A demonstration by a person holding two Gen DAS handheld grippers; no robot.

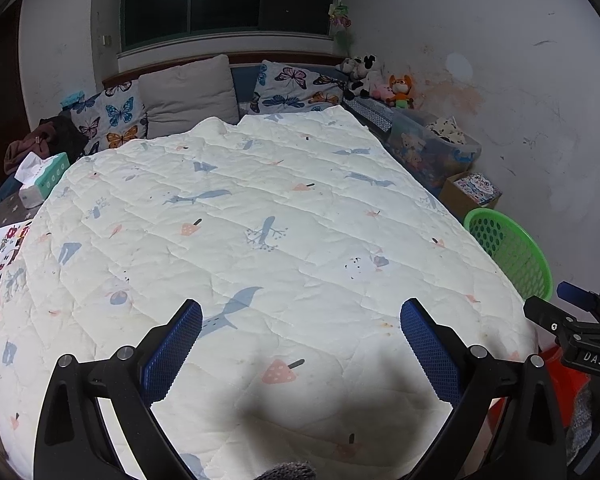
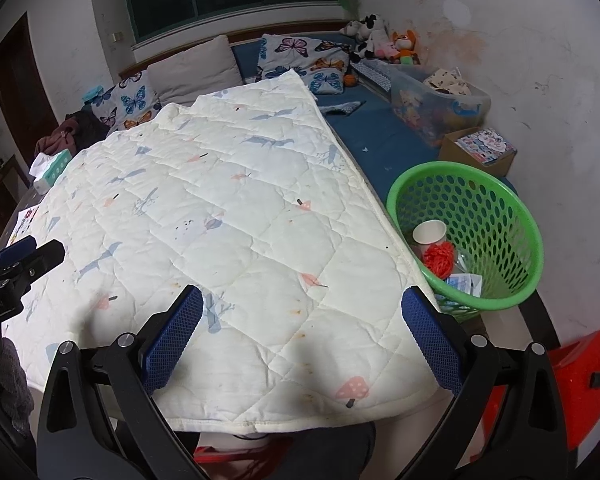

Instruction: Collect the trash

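The green basket [image 2: 466, 236] stood on the blue bed surface ahead and to the right of the right tongs [image 2: 302, 336], its near rim partly overlapped by the edge of the quilt [image 2: 228, 208]. It held the collected trash: a paper cup [image 2: 430, 234], a red crumpled piece [image 2: 440, 258] and a blue-and-white wrapper [image 2: 466, 282], all touching one another near the basket's near wall. In the left wrist view the basket [image 1: 508, 252] appeared far to the right of the left tongs [image 1: 300, 344], beyond the quilt's right edge, with the right tongs between the two. The right hand's tongs were therefore judged the nearer to the basket.

Both tongs were released, the blue pads spread wide and nothing between them; each hung over the near end of the quilt. No loose trash could be made out on the quilt ahead of either tongs; the marks on it were printed figures and stains.

Farther out, a tissue box [image 1: 44, 176] lay at the far left of the left tongs, and a clear storage bin [image 2: 440, 104] and a cardboard box [image 2: 480, 148] lay beyond the basket along the wall. The task was judged nearly or wholly complete.
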